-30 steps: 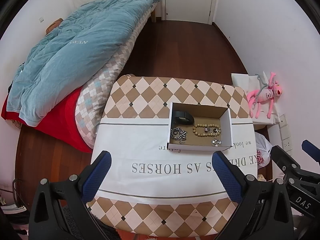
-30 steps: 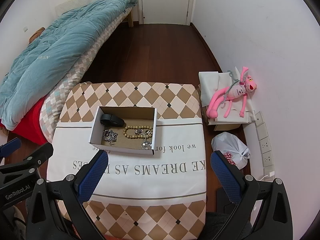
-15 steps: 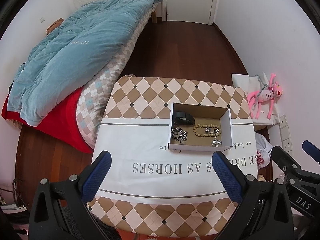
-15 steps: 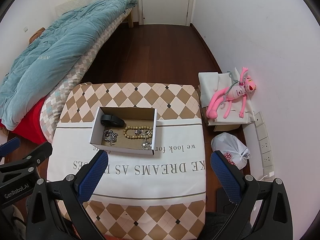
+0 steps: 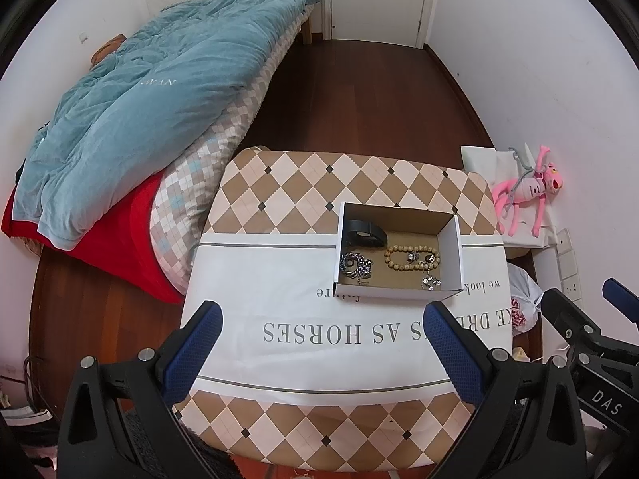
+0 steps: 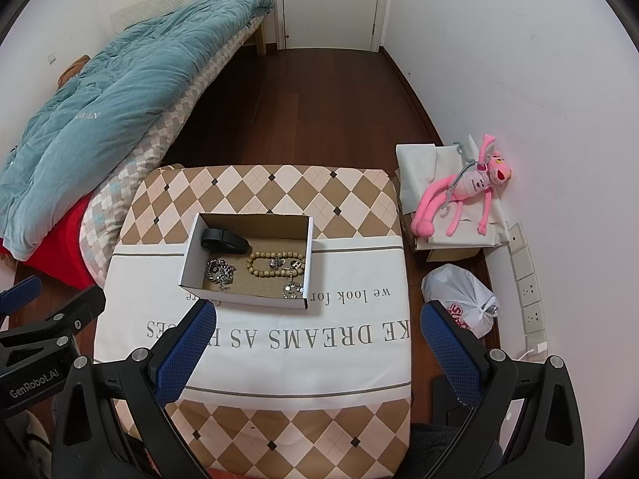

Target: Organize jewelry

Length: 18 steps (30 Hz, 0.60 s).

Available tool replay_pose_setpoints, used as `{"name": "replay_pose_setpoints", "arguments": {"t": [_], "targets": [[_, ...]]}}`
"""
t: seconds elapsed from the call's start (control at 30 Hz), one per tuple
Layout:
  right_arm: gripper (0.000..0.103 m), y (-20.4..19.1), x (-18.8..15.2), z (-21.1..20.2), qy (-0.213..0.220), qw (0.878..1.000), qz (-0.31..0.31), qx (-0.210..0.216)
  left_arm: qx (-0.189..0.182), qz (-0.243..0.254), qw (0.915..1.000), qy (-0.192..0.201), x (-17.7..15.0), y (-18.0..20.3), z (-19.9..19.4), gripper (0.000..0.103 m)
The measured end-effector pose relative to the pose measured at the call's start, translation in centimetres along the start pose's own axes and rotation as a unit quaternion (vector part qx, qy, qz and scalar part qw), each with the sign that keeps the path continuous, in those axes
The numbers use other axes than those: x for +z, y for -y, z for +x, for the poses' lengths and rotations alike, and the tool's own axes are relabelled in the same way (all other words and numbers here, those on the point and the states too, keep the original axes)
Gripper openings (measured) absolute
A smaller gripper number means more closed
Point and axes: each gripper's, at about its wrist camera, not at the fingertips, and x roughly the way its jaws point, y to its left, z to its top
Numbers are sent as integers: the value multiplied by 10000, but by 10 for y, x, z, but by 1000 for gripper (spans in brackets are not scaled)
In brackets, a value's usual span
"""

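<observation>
The cardboard box (image 5: 399, 253) sits open on the table (image 5: 279, 183), toward my one o'clock in the left wrist view and toward eleven o'clock in the right wrist view (image 6: 247, 257). Inside it, a black band (image 5: 365, 233) lies at the far left corner. Just near of that, at the box's seven o'clock, is a coiled silver chain (image 5: 355, 265). A wooden bead bracelet (image 5: 411, 259) stretches across the middle toward three o'clock, with small silver pieces (image 5: 413, 256) lying inside its loop. Another small silver piece (image 5: 430, 281) rests at the box's five o'clock corner, close to the right wall.

My left gripper (image 5: 321, 331) hangs above the near part of the table, its blue pads (image 5: 193, 347) spread wide apart with nothing between them. My right gripper (image 6: 319, 337) hangs likewise, jaws wide and empty, off the box's six o'clock side.

The table wears a diamond-patterned cloth with a white printed band (image 6: 255, 343). At nine to eleven o'clock lies a bed with a teal quilt (image 5: 151, 99). At three o'clock, by the wall, a pink plush toy (image 6: 459, 195) lies on a white box, and a white plastic bag (image 6: 459, 295) sits on the floor near it.
</observation>
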Motion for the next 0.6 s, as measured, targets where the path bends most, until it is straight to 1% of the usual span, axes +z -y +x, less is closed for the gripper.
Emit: {"name": "replay_pose_setpoints", "arguments": {"t": [0.6], "targets": [[103,0,0,0,-15,10000,14,-1,9,-11,10000,15,-1,1,-2,103]]}}
